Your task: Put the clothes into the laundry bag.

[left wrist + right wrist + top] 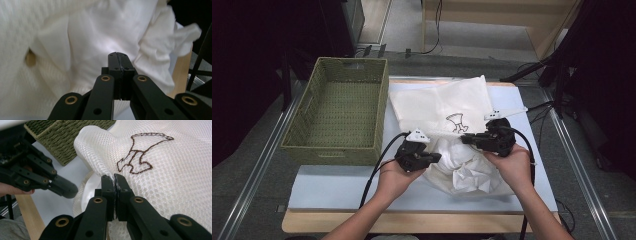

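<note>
A white mesh laundry bag point(447, 107) lies on the pale mat point(332, 187), just to the right of the green woven basket point(337, 112). Its fabric is a fine open netting, cream-white, with a brown stitched outline figure point(141, 155) on the upper face. The far part of the bag lies flat and smooth; the near part bulges and crumples, with white cloth point(469, 175) bunched at the end farthest from the basket's back wall.

The left gripper point(434, 157) sits on the side of the bag nearer the basket, at the bulging part. In the left gripper view its 2 jaws are pressed together, tips against the white cloth point(105, 32); whether a fold is caught between them is hard to tell.

The right gripper point(466, 139) lies on the bag's side away from the basket, pointing toward it. In the right gripper view its jaws point(114, 180) are clenched on a raised edge of the mesh laundry bag point(100, 150), just below the stitched figure.
</note>
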`<state>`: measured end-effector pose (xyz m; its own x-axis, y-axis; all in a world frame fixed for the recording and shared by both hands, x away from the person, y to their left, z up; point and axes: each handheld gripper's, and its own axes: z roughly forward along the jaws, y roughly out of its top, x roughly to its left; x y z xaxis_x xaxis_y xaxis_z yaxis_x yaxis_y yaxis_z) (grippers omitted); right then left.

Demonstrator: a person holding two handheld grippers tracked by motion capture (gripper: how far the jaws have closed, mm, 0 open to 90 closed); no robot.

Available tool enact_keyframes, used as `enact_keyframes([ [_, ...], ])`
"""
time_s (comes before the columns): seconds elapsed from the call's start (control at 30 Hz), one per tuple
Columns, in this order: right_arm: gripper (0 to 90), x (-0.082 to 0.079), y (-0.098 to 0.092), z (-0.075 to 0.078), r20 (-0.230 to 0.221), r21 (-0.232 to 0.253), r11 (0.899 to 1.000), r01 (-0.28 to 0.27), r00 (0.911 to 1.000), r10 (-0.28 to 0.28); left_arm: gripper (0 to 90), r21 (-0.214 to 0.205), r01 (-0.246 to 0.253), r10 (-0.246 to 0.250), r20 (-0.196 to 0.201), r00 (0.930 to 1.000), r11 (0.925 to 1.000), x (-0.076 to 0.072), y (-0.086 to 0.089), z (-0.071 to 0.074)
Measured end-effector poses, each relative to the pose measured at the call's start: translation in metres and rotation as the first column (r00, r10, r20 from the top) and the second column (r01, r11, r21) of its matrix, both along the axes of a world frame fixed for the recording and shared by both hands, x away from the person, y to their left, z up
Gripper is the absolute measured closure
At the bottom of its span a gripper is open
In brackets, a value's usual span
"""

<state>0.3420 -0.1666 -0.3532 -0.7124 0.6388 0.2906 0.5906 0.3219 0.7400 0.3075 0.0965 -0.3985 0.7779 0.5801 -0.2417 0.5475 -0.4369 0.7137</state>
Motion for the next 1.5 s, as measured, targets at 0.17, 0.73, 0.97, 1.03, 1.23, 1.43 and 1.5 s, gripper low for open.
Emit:
enact_keyframes([
  [0.17,88.2,0.001,0.000,0.000,0.004,-0.001,1.000,-0.001,1.0000,0.001,90.0,0.013,-0.039,0.039,-0.027,0.9989,0.9992,-0.005,0.006,-0.024],
  [0.73,88.0,0.001,0.001,0.004,0.015,0.007,1.000,0.011,0.9998,-0.011,90.0,0.032,-0.028,0.028,0.003,0.9996,0.9991,0.012,-0.041,-0.040],
  [0.97,88.0,0.004,0.000,0.007,0.022,0.026,0.999,0.028,0.9993,-0.029,90.0,0.000,-0.017,0.017,0.023,0.9996,0.9999,0.016,-0.050,-0.027],
  [1.03,88.0,0.003,0.002,0.008,0.023,0.025,0.999,0.027,0.9994,-0.028,90.0,-0.007,-0.019,0.019,0.024,0.9995,0.9998,0.019,-0.051,-0.024],
  [1.23,88.0,0.001,0.003,0.011,0.032,0.029,0.999,0.020,0.9993,-0.021,90.0,-0.017,-0.038,0.038,0.028,0.9989,0.9991,0.027,-0.053,-0.017],
  [1.43,88.0,-0.003,0.006,0.016,0.043,0.032,0.999,0.012,0.9990,-0.013,90.0,-0.020,-0.062,0.063,0.044,0.9971,0.9979,0.036,-0.056,-0.010],
  [1.5,88.0,-0.004,0.007,0.018,0.045,0.031,0.999,0.009,0.9989,-0.010,90.0,-0.030,-0.075,0.077,0.046,0.9960,0.9967,0.041,-0.056,-0.008],
])
